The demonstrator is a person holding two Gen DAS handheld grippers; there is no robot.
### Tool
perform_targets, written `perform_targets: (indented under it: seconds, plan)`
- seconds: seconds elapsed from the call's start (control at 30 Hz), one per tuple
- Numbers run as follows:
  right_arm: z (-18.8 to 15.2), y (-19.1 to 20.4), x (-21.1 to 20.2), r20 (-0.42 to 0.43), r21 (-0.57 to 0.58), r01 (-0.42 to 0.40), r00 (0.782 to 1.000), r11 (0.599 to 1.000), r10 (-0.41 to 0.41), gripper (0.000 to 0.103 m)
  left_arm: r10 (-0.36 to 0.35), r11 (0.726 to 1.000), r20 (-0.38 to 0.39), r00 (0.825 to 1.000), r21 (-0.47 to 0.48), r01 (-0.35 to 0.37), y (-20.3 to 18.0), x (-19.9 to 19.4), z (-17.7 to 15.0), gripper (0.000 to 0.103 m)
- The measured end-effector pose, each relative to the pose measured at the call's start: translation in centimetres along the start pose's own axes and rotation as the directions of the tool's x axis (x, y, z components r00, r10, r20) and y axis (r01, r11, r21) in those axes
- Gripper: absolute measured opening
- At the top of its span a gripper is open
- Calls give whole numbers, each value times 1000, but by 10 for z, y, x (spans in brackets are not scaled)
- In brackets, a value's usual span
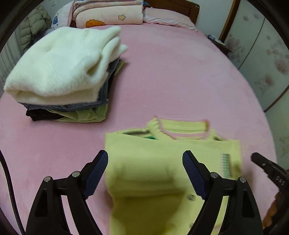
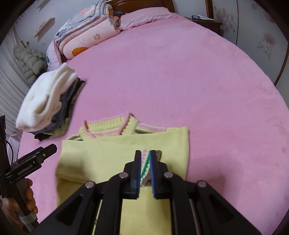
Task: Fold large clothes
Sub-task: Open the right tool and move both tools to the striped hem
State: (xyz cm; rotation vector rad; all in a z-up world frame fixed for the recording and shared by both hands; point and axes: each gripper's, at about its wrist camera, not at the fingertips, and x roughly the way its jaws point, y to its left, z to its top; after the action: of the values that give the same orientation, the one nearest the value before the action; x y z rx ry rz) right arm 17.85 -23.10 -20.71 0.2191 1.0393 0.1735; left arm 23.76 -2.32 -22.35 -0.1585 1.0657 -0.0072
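1. Folding the yellow sweater (image 2: pixel 122 150) is well along by my reading: it lies on the pink bed (image 2: pixel 198 81), near edge, with the lower part doubled up over the body and the collar (image 2: pixel 108 128) showing beyond the fold.
2. My right gripper (image 2: pixel 146 162) has its jaws nearly closed on the striped trim (image 2: pixel 146 162), which stands between the two pads; I judge it gripped, though I cannot see how deep the bite goes.
3. My left gripper (image 1: pixel 145 160) hangs over the sweater's left part with jaws wide apart, holding nothing. Whether its tips touch the cloth I cannot tell; that view is blurred.
4. Up and to the left, close by but apart from the sweater, sits the stack (image 1: pixel 63 72) of finished clothes, a white fleece on top, grey and green layers beneath.
5. Farther off, the quilts (image 1: pixel 108 12) are piled at the headboard.
6. Risks as I judge them:
   - The trim is a narrow strip; pulling by it alone could drag the top layer askew and undo the fold.
   - With the left jaws open, nothing pins the far side, so the knit may slide on the plush cover.
   - If I carry it to the stack one-handed, it may sag open, or nudge the fleece, which already overhangs.
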Motion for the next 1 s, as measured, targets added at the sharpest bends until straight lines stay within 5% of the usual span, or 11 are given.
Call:
perform_targets:
  seconds: [0.47,0.67,1.0]
  plan:
    - [-2,19,-100,48,-64,-90,994,994,93,21,-22,999,70,997,-37,25,-9,-125,-31,85]
    - [-22,21,-120,62,-80,-110,991,991,115,38,-9,998,67,998,-59,13,0,-144,-53,85]
    - [-88,12,-126,18,-78,-54,998,995,55,39,-44,997,93,995,-61,49,24,-154,-114,84]
